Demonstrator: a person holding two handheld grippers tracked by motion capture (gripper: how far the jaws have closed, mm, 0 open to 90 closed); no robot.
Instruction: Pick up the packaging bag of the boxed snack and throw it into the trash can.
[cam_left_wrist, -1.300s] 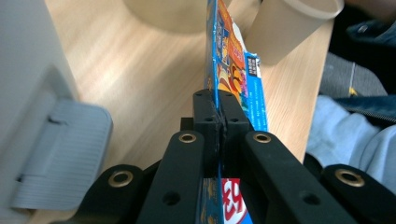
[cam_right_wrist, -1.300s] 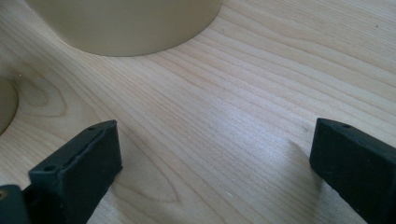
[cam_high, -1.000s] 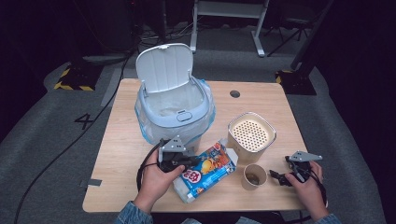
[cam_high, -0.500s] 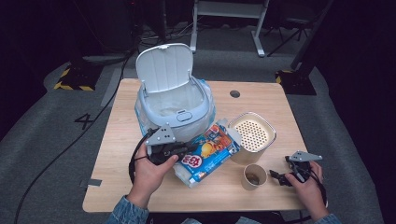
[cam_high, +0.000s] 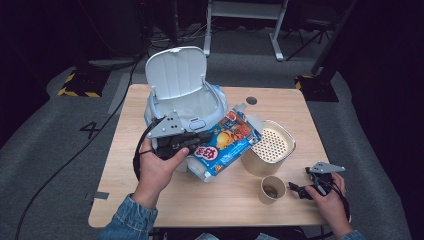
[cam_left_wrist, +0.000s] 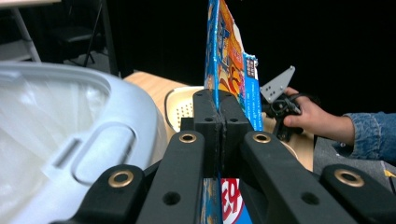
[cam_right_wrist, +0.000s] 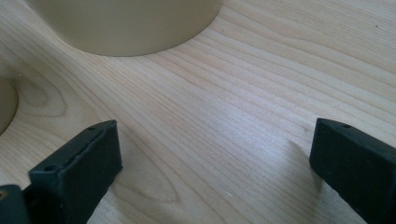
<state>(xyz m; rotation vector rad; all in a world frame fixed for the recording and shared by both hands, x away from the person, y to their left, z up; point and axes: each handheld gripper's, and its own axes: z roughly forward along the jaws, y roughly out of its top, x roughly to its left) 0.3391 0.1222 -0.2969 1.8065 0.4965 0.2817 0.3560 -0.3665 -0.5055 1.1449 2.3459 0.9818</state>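
A blue and orange snack bag (cam_high: 227, 142) hangs above the table, tilted, in front of a white bin (cam_high: 210, 107) whose lid (cam_high: 175, 72) stands open. My left gripper (cam_high: 199, 145) is shut on the bag's near edge. In the left gripper view the black jaws (cam_left_wrist: 217, 119) pinch the bag (cam_left_wrist: 229, 60) edge-on, with the lined bin (cam_left_wrist: 79, 121) to the left. My right gripper (cam_high: 296, 190) rests on the table near the front right, open with nothing between its fingers (cam_right_wrist: 88, 158).
A beige perforated container (cam_high: 274, 146) stands right of the bag, and a small paper cup (cam_high: 272, 189) sits in front of it, just left of the right gripper. The container's base (cam_right_wrist: 126, 23) is close ahead in the right gripper view. Wooden tabletop (cam_high: 225, 205).
My left gripper has lifted the snack bag off the table and carried it back toward the bin. The right hand has stayed put.
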